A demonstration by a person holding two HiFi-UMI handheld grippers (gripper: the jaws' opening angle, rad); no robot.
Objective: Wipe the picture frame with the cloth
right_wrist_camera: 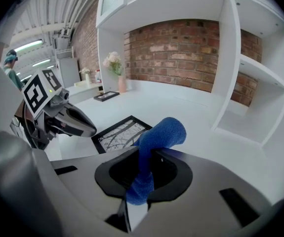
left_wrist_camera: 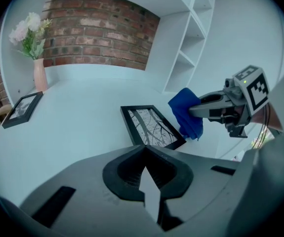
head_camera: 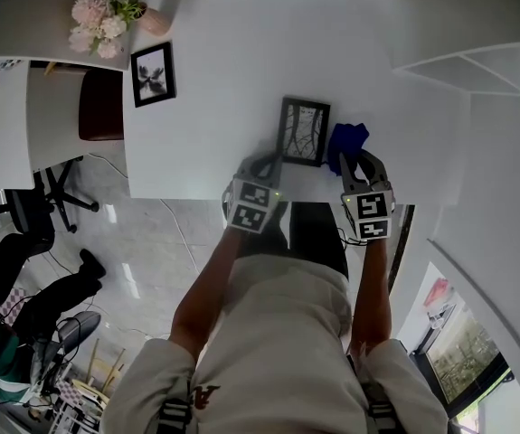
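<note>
Pink vase [head_camera: 154, 21] at the table's [head_camera: 223, 80] far left corner holds pale flowers [head_camera: 97, 21]. I see a brick wall [right_wrist_camera: 181, 48] only in the two gripper views, not in the head view. The picture frame [head_camera: 304, 131], black with a branch print, lies flat near the table's front edge. My right gripper [head_camera: 359, 165] clamps the blue cloth [head_camera: 345, 141] just right of the frame. My left gripper [head_camera: 267, 165] has its jaws together and empty, at the frame's near-left corner.

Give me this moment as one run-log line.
right gripper: shut on blue cloth | left gripper: shut, empty | picture frame: flat on white table, cloth beside it
</note>
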